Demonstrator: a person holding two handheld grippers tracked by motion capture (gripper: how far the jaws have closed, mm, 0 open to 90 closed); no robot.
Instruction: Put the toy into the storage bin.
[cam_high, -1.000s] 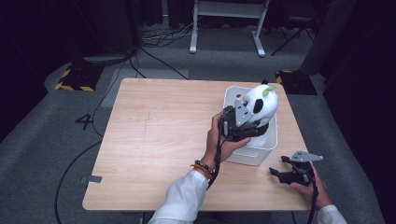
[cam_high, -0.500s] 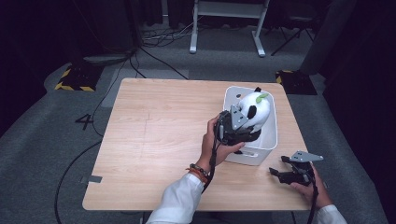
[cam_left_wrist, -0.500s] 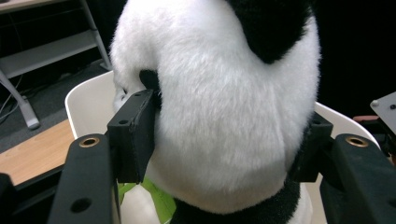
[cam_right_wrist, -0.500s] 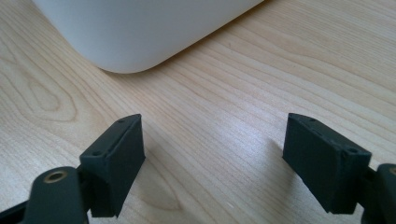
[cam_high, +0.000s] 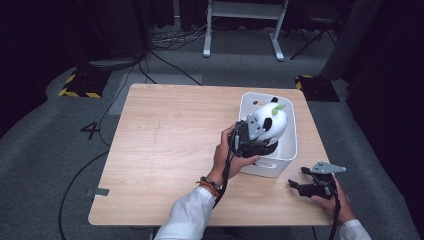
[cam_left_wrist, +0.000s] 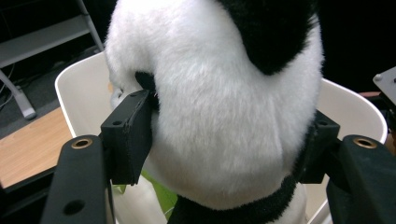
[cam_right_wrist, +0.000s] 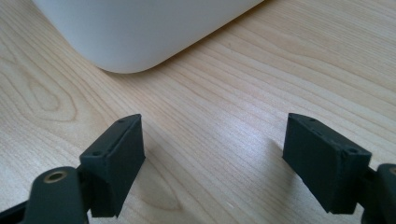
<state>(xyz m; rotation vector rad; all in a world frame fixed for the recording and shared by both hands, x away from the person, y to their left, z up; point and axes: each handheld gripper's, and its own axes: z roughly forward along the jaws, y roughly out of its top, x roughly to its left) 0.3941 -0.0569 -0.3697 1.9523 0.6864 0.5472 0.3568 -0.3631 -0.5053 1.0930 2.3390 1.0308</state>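
— What's holding everything up over there?

— A light wooden table (cam_high: 170, 145), pale grain running across it, standing on grey carpet (cam_high: 55, 130).

— And what sits straight on the wood?

— A white plastic bin (cam_high: 287, 150), toward the far right part of the top, its near wall facing the front edge. In the right gripper view its rounded corner (cam_right_wrist: 135, 51) rests flat on the boards.

— Anything else touching the surface?

— The right gripper (cam_high: 300, 185) is low at the near right corner, just beside the bin; whether it actually touches the wood I can't tell. The left half of the tabletop is bare wood.
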